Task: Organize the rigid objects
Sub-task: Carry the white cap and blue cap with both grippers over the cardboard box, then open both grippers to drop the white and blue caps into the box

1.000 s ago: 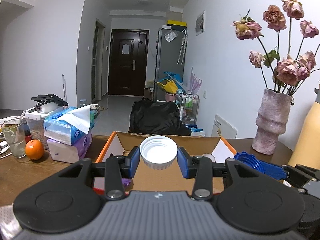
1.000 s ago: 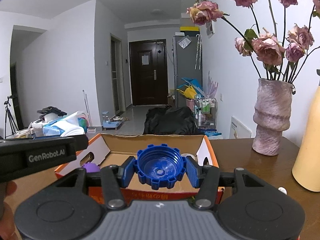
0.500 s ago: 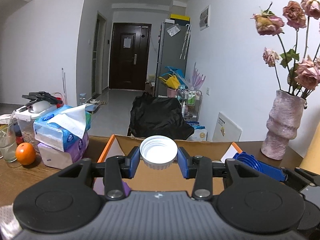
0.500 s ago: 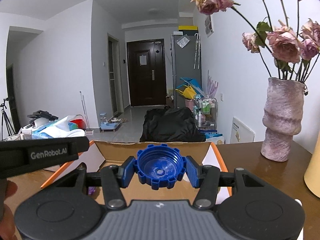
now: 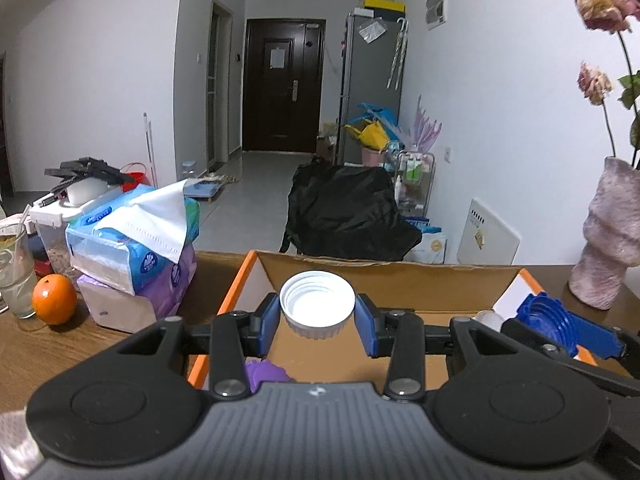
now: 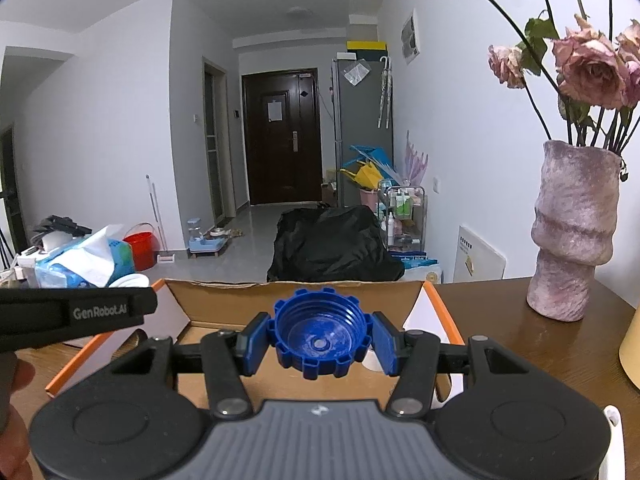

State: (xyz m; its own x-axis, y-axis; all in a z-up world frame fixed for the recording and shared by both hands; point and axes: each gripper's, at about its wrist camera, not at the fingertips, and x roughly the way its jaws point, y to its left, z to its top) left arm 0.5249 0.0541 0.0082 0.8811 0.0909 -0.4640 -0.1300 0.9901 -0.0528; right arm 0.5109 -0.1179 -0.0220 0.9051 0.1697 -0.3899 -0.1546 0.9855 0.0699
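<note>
Both tongs are loaded here. The left tongs (image 5: 317,317) pinch a white cap (image 5: 317,303) mid-frame, open side facing the camera, hanging over the cardboard box (image 5: 384,276) on the desk (image 5: 48,348). The right tongs (image 6: 319,341) squeeze a blue notched cap (image 6: 319,334) over the same box. My guess is they're held above the opening so both caps can just drop in. A purple thing (image 5: 264,372) already sits lower left inside.

my right gripper (image 6: 319,342) clamps a blue cap (image 6: 319,338), open side facing me. it sits over the cardboard box (image 6: 224,304).
</note>
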